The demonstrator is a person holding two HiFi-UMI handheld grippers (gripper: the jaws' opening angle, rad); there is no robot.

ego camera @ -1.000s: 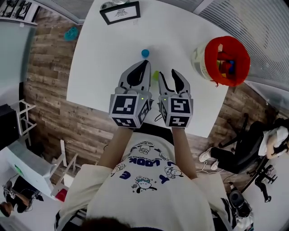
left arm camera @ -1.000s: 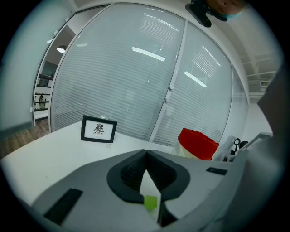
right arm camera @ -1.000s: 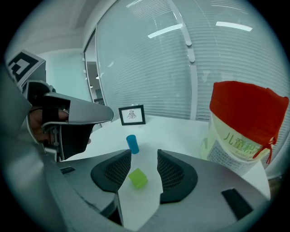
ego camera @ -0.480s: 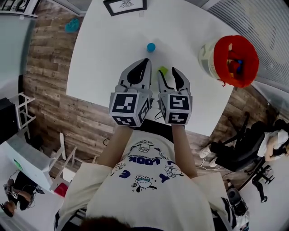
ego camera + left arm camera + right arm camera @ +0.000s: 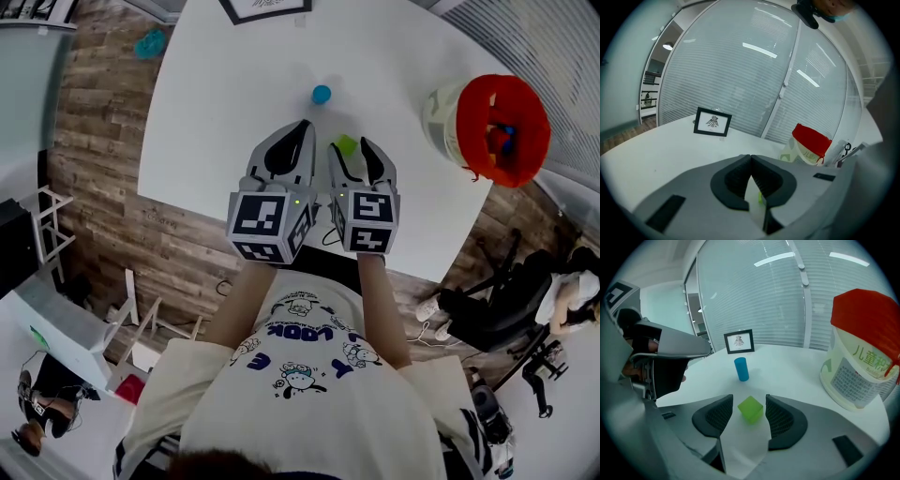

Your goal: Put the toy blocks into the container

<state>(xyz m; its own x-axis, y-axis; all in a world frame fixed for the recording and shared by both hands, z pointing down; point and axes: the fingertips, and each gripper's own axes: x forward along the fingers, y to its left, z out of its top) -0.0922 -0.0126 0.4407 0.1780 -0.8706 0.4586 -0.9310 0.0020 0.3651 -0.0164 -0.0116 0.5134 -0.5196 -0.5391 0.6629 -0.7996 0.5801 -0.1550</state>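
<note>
Right gripper (image 5: 749, 398) set wide around green block (image 5: 750, 409); left gripper (image 5: 751, 157) closed and empty.

Right fingers (image 5: 783, 417) have just been opening and stand clear of the block on both sides. The block rests on the white tabletop (image 5: 234, 112). Left fingers meet tip to tip; a green sliver shows through the gap under the tips, too narrow to identify. Blue cylinder block (image 5: 741, 369) stands upright farther out, apart from the green one. Container (image 5: 853, 371), a white tub with a red top, stands at far right, well apart from both blocks. It is cut off by the right gripper view's edge. The head view shows coloured pieces inside it, too small to tell apart. Picture frame (image 5: 712, 122) at the far edge is cropped in the head view.
</note>
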